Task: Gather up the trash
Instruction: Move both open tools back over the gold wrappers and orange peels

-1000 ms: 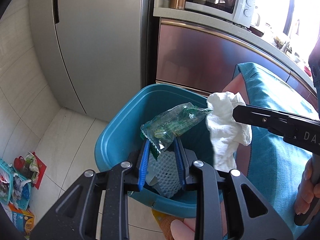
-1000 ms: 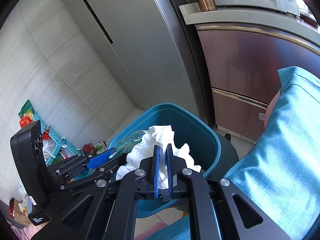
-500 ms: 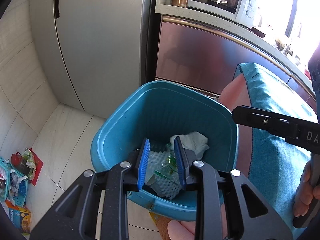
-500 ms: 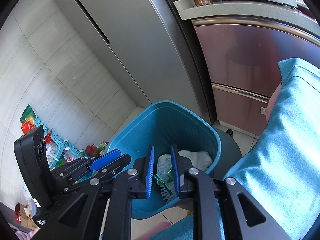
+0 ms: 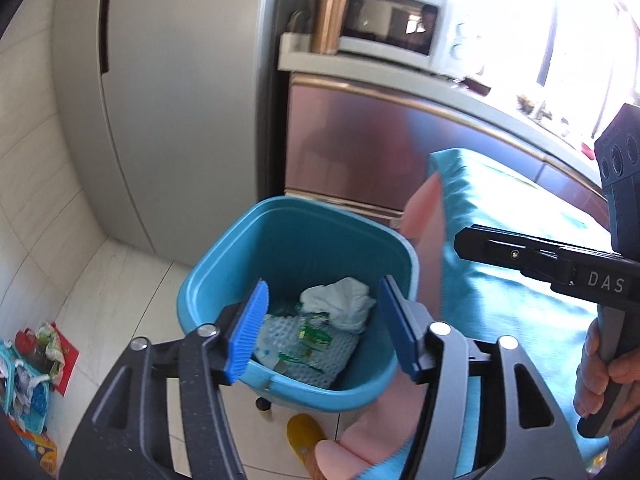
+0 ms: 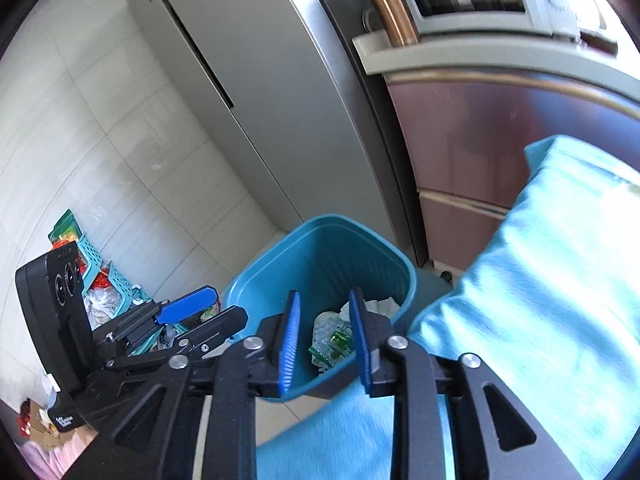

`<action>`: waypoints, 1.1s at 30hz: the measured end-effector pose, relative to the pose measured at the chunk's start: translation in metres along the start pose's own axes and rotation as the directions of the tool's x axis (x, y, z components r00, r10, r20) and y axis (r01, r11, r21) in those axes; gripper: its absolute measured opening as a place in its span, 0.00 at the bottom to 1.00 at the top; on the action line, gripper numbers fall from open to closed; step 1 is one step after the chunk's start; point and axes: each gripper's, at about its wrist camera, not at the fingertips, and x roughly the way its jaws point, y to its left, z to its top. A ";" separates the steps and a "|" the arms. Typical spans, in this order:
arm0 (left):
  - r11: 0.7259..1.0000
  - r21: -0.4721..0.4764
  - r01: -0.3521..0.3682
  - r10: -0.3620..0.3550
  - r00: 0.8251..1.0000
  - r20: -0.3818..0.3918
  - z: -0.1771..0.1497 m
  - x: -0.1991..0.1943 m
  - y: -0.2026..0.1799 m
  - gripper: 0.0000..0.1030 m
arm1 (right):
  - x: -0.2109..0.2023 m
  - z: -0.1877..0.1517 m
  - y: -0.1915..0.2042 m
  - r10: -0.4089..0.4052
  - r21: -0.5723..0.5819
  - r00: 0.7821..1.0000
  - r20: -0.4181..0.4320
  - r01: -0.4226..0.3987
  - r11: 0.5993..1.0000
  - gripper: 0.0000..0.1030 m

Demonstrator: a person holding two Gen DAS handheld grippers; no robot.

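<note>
Blue plastic bin (image 5: 224, 280) sat at centre frame, holding the white tissue (image 5: 340, 304) and green wrapper (image 5: 314, 334). Your left gripper (image 5: 324, 330) and right gripper (image 6: 325, 330) had just been opening; both sets of fingers stood apart, nothing between them.

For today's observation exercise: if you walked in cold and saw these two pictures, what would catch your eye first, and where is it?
The blue trash bin on the tiled floor dominates the centre, with a crumpled white tissue and a green plastic wrapper lying inside. Above it hang the left gripper and the right gripper, both open and empty. A teal cloth fills the right.
</note>
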 end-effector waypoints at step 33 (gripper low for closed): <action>0.788 0.351 0.506 -0.494 0.859 -0.130 -0.050 -0.044 -0.280 0.65 | -0.283 -0.148 -0.152 -0.500 0.370 0.834 0.232 0.400 0.838 0.34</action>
